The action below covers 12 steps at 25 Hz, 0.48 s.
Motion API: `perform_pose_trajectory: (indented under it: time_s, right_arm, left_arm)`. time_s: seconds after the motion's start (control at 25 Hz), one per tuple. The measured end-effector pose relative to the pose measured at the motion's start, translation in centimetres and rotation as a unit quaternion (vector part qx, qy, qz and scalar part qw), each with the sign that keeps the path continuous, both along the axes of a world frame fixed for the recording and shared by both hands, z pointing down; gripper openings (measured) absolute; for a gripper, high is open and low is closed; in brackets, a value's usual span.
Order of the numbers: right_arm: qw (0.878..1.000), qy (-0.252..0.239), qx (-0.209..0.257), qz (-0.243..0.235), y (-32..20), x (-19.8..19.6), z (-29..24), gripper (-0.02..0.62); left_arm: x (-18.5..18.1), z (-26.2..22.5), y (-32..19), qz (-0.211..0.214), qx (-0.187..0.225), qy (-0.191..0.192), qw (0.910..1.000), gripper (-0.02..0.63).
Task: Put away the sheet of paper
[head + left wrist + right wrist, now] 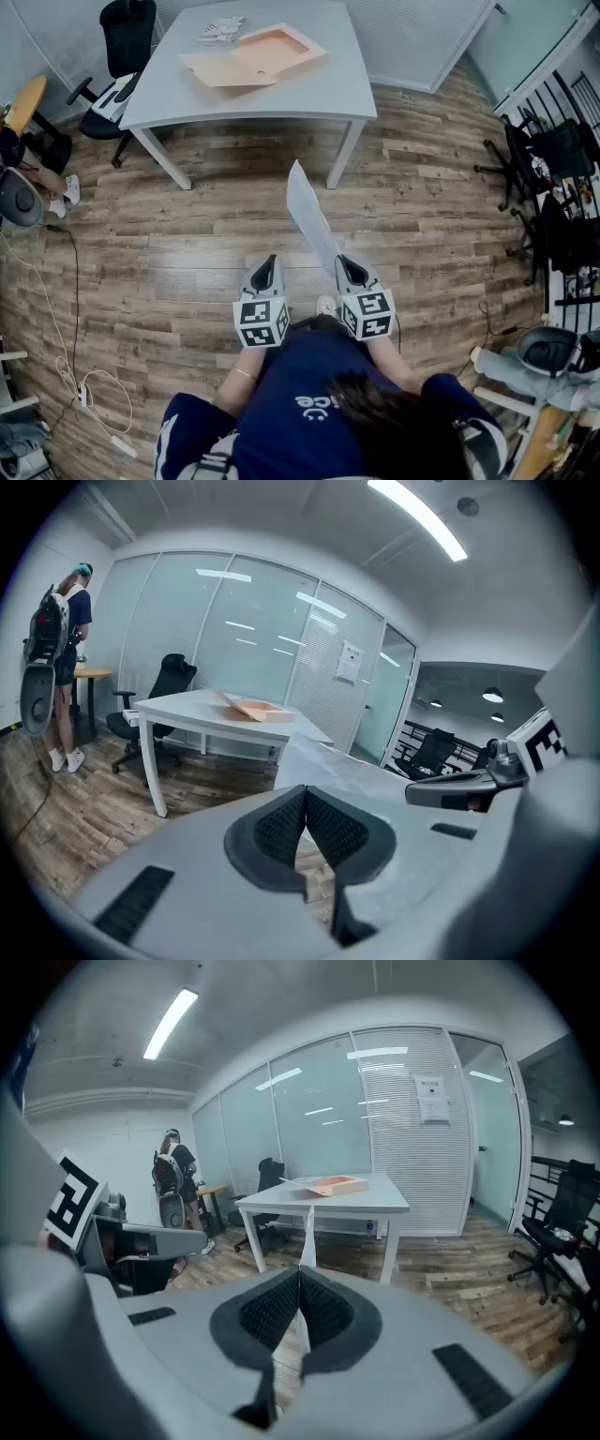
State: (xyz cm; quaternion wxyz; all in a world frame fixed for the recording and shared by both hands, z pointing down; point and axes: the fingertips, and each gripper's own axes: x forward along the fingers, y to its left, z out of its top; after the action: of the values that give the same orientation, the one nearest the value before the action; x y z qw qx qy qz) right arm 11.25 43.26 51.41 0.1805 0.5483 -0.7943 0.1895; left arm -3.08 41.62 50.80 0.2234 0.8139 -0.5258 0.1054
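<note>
Right gripper view: right gripper (300,1270) has its jaws pressed together on the lower edge of the sheet of paper (306,1238). The sheet stands edge-on out of the pads and rises toward the white table (377,1206) ahead.

Head view: right gripper (346,265) is low in frame, on the near side of the table (178,92) and well short of it. The sheet of paper (310,217) slants up and left from the jaws, its far tip near the table's front right leg and clear of the tabletop. It is off the wooden floor (187,246), carried by this gripper alone.

Left gripper view: left gripper (306,790) has its pads closed tip to tip with nothing between them. The sheet (349,772) shows beyond and to the right of the jaws, apart from them. In the head view the left gripper (265,268) sits just beside the right one, equally far from the table.

On the table: an open peach-coloured folder box (268,53) with its flap laid out flat, near the middle. A small stack of printed sheets (223,30) lies at the far edge, just beside the box.

Beside the table: a black office chair (123,54) at its left end. Beyond the chair a person (69,649) stands, back turned, at a smaller desk.
</note>
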Motion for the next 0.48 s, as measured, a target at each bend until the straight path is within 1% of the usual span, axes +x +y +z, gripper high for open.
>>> perform_pose_trajectory:
  time_s: [0.16,0.32,0.4,0.48]
  right_arm:
    - [1.0,0.01,0.008,-0.007,0.3,-1.0,-0.2,0.008]
    - [1.0,0.01,0.009,0.003,0.4,-1.4,0.0,0.008]
    - [1.0,0.01,0.013,0.015,0.4,-1.8,0.0,0.008]
    - [0.999,0.01,0.018,0.026,0.4,-2.2,0.0,0.008]
  left_arm:
    - [-0.5,-0.1,0.2,-0.002,0.003,0.0,1.0,0.005]
    - [-1.0,-0.1,0.3,0.005,0.008,0.0,1.0,0.005]
    - [-1.5,-0.3,0.3,0.011,0.016,-0.008,0.9998,0.005]
    - [-2.2,-0.2,0.4,0.017,0.025,-0.024,0.9992,0.005]
